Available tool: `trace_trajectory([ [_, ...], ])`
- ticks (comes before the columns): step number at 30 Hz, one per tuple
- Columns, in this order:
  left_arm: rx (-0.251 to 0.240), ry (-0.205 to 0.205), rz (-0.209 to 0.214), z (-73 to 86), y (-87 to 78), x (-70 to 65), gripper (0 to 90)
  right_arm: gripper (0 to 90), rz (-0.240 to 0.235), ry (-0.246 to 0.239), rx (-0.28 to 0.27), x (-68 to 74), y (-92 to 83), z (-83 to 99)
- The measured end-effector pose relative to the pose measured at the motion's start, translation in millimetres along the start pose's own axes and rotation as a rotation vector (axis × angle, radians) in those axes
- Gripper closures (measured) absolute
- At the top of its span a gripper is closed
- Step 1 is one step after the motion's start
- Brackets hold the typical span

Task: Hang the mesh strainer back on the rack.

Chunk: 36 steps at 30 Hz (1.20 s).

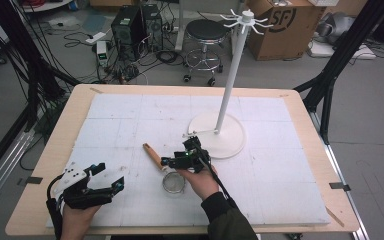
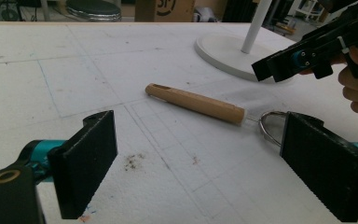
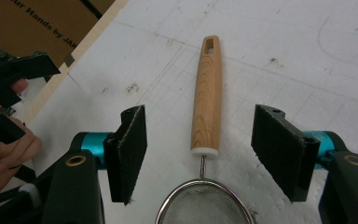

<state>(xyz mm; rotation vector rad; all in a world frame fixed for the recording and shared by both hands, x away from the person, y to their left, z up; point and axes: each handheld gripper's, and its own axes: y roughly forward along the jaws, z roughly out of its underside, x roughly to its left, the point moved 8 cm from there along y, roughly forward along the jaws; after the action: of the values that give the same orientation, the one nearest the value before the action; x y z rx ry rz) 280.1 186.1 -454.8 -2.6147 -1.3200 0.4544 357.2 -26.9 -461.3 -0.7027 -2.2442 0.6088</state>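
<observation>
**Lying flat near the surface's near edge: a wooden-handled strainer between your two released grippers**

Your strainer (image 1: 166,172) rests on the white foam surface (image 1: 130,115), somewhat toward its near edge and close to mid-width. Its wooden handle (image 3: 207,95) points toward the far left corner and ends in a slotted hole; the round mesh bowl (image 1: 173,183) lies at the nearer end, joined to the handle by a thin wire neck.

Your right gripper (image 1: 186,159) hovers directly over the strainer. In the right gripper view the jaws stand wide apart, one on either side of the handle's lower part, neither pad touching the wood. Your right hand (image 1: 200,180) holds that gripper from the near side, beside the mesh bowl.

Your left gripper (image 1: 107,177) sits well apart from the strainer, close to the surface's near left corner, held in your left hand (image 1: 77,212). Its jaws are likewise spread and hold nothing; in the left gripper view they frame the handle from a distance.

Beyond the strainer, toward the right of centre, stands a white stand (image 1: 235,70) on a round base (image 1: 230,137), its pole topped with short radiating hooks. A wooden tabletop (image 1: 45,165) borders the foam on all sides.
</observation>
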Motion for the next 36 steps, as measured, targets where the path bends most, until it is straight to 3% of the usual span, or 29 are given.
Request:
trace_trajectory([
  [9,0.002,0.004,0.000,0.0,0.1,-0.2,11.7,38.6,0.007,-0.004,0.033,-0.1,9.3,2.2],
  [14,0.003,0.006,-0.001,0.0,0.0,-0.1,11.7,43.4,0.029,-0.036,0.085,4.6,22.0,1.3],
  [25,-0.002,0.003,0.001,-0.6,-0.4,0.3,11.7,51.4,0.047,-0.017,0.144,-0.7,36.2,7.0],
  [36,-0.002,0.003,-0.001,-0.6,-0.4,0.6,11.7,57.0,0.063,-0.062,0.181,0.5,45.1,12.5],
])
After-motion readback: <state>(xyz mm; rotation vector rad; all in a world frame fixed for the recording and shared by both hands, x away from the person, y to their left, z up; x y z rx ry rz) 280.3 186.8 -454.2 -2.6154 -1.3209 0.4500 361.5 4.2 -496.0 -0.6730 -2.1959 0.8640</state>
